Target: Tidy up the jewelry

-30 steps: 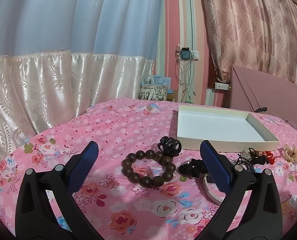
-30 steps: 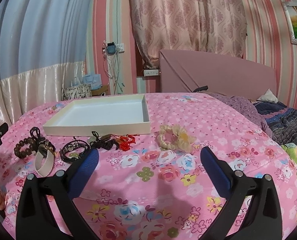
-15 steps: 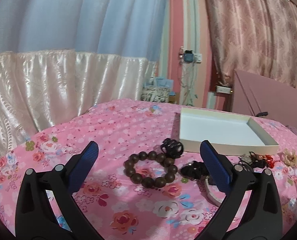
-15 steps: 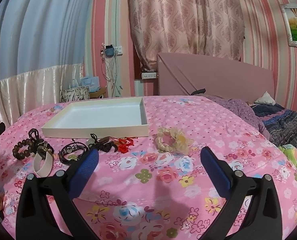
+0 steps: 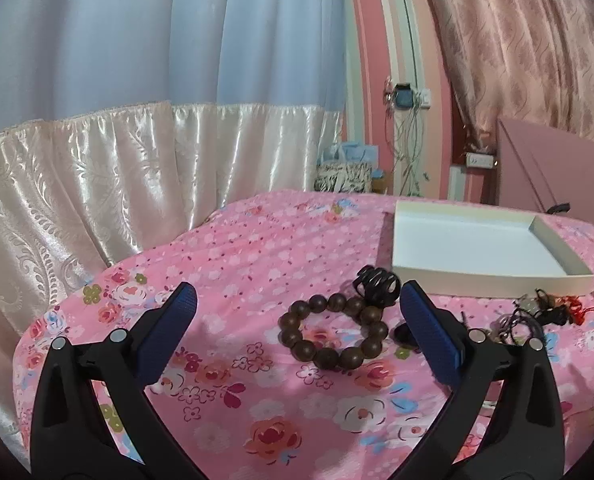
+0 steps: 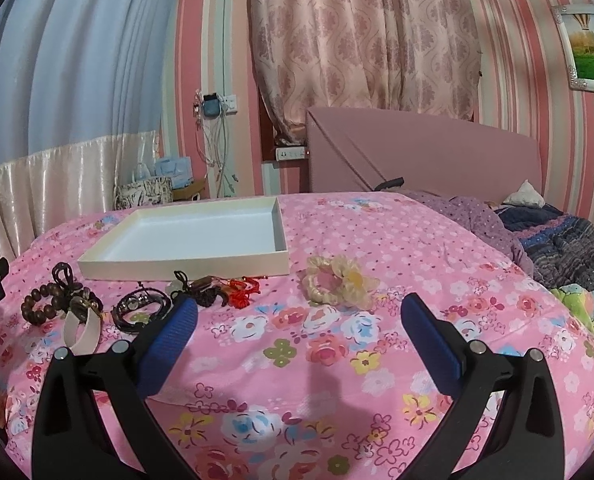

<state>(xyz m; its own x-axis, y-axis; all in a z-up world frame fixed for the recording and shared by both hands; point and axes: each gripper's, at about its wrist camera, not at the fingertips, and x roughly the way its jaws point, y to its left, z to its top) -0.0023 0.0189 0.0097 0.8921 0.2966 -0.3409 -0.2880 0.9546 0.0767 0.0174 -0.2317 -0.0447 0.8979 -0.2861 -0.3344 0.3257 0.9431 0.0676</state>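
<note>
Both grippers (image 5: 297, 308) (image 6: 299, 310) spread and empty; risk of snagging the clip (image 5: 378, 282), touching the beads (image 5: 334, 332) at centre frame, and dragging both short of the tray (image 5: 485, 276).

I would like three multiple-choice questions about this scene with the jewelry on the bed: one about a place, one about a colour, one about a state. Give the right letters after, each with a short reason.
1. Where does the wooden bead bracelet lie?
A. inside the white tray
B. on the pink bedspread, in front of the tray
C. between closed gripper fingers

2. What colour is the claw clip beside the bracelet?
A. black
B. yellow
C. red

3. In what state is the white tray?
A. holding all the jewelry
B. covered by a lid
C. empty

Answers:
1 B: the beads rest on the floral bedspread, nearer the camera than the tray.
2 A: the clip is plainly black.
3 C: only its bare white bottom shows in both views; the left gripper and right gripper are open and hold nothing.
</note>
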